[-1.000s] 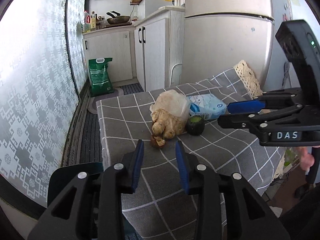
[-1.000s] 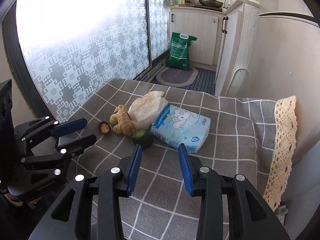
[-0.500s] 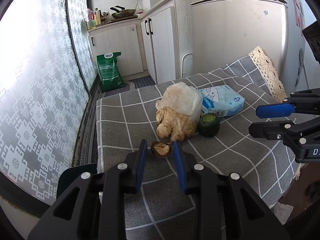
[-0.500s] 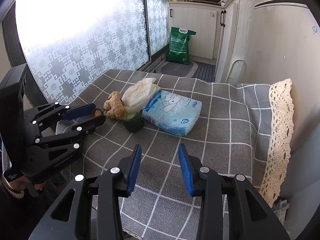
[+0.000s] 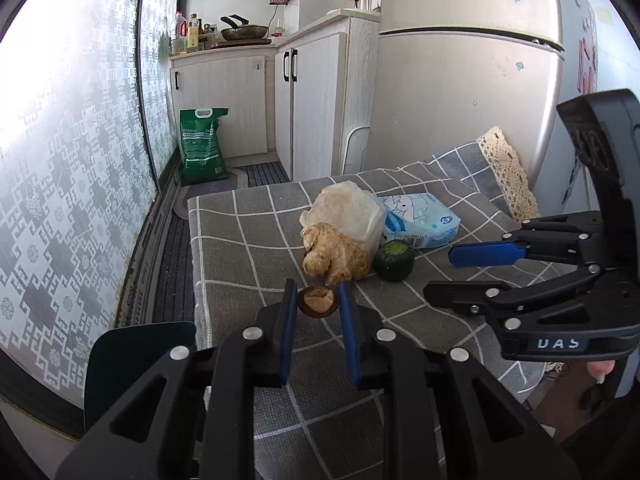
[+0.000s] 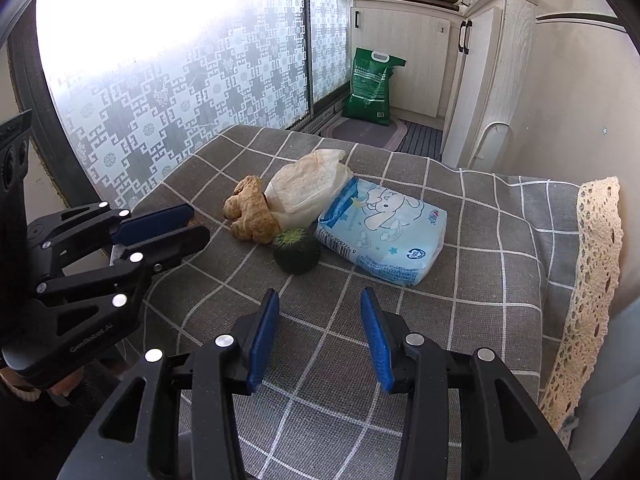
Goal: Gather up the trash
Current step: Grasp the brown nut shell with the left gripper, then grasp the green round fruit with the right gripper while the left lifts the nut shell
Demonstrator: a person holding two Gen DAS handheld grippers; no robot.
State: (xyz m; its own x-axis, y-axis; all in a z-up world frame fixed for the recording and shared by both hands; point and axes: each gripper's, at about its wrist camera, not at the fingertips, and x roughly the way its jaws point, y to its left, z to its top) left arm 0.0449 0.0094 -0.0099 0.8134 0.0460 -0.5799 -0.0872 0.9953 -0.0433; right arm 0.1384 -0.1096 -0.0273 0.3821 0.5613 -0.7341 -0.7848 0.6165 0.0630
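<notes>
my left tool is closing, narrow, around the small brown half nutshell, which may squirt off the bench if pinched off-centre.

Daylight floods through the patterned frosted window along one side. A grey checked tablecloth with a lace edge covers the surface. Beyond stand white cabinets, a pale refrigerator, a frying pan and bottles on the counter, and a green sack on the floor.
</notes>
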